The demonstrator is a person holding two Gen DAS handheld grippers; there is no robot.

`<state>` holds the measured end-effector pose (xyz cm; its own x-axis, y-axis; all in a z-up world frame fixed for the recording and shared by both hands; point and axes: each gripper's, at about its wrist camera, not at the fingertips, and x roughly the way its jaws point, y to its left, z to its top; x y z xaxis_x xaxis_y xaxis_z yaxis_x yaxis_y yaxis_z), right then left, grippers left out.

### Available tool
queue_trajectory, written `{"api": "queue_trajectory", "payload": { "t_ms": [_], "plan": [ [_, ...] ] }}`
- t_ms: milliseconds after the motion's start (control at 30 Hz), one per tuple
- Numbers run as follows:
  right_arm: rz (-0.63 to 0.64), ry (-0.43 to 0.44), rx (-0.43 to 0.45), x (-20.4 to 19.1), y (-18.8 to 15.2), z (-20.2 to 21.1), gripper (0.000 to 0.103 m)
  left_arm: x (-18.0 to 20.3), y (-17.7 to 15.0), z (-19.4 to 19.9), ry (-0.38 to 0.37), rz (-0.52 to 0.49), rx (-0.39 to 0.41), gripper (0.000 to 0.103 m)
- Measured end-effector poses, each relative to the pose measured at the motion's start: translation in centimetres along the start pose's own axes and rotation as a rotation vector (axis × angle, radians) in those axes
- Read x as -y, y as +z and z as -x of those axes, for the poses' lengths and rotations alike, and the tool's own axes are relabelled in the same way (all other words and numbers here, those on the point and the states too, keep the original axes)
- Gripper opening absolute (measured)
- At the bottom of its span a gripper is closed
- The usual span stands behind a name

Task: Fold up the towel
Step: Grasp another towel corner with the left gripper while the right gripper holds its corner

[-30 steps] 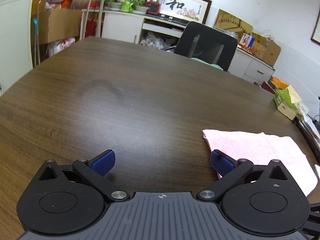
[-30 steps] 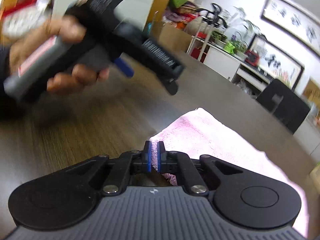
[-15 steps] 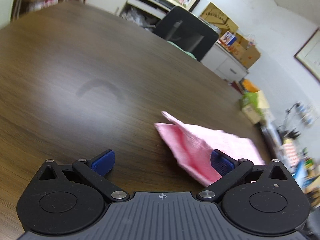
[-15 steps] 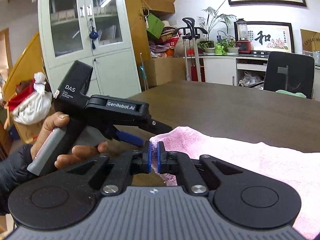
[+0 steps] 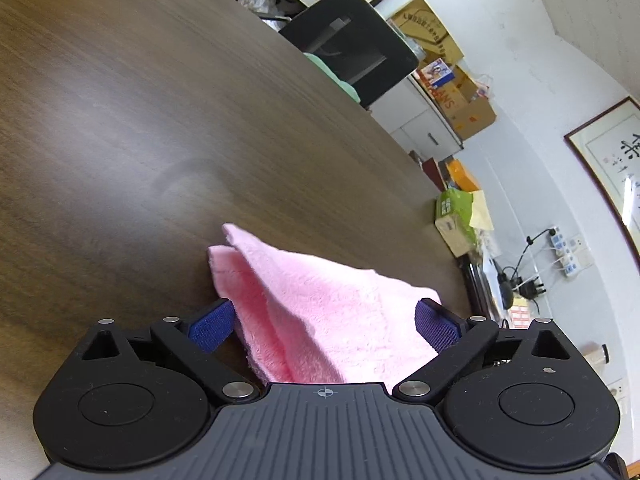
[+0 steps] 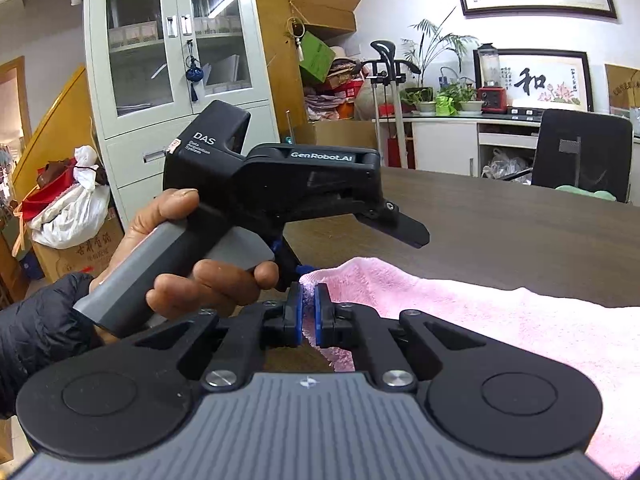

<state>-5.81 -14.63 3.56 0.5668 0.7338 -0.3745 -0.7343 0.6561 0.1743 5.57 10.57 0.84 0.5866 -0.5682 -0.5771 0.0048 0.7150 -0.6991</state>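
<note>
A pink towel lies on the dark wooden table, its near part lifted in a loose fold. My left gripper is open, and the towel's raised edge passes between its two blue pads without being pinched. My right gripper is shut on the towel's edge; the rest of the towel spreads to the right. In the right wrist view the left gripper, held by a hand, sits just beyond the right gripper's tips, above the towel's corner.
A black chair stands at the table's far edge. A green box and cables lie near the table's right edge. A white cabinet, boxes and bags stand off the table to the left.
My left gripper has moved right and forward, so the towel now sits between its open pads. The right gripper has stayed shut on the towel's edge and has lifted it.
</note>
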Motion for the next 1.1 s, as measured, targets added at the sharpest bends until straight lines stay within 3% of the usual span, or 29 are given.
{"api": "queue_trajectory", "payload": {
  "t_ms": [133,333,467,533,700,1100],
  "plan": [
    [-0.001,-0.023,0.04,0.0,0.0,0.7,0.006,-0.1,-0.4,-0.4,0.034,0.006,-0.018,0.087],
    [-0.031,-0.019,0.079,0.5,-0.1,1.5,0.006,-1.1,-0.9,0.4,0.007,0.055,-0.012,0.088],
    [-0.003,0.003,0.058,0.4,-0.1,1.2,0.007,-1.0,-0.5,0.0,0.005,0.065,-0.012,0.087],
    [0.021,0.006,0.036,0.1,-0.2,0.8,0.007,-0.8,-0.3,-0.4,0.014,0.056,-0.014,0.079],
    [0.049,-0.008,0.012,-0.1,-0.2,0.1,0.007,-0.5,-0.2,-0.8,0.046,0.013,-0.01,0.043],
    [0.033,-0.017,0.037,-0.1,0.0,0.4,0.007,-1.5,-0.1,-0.4,0.061,0.065,0.015,0.037]
  ]
}}
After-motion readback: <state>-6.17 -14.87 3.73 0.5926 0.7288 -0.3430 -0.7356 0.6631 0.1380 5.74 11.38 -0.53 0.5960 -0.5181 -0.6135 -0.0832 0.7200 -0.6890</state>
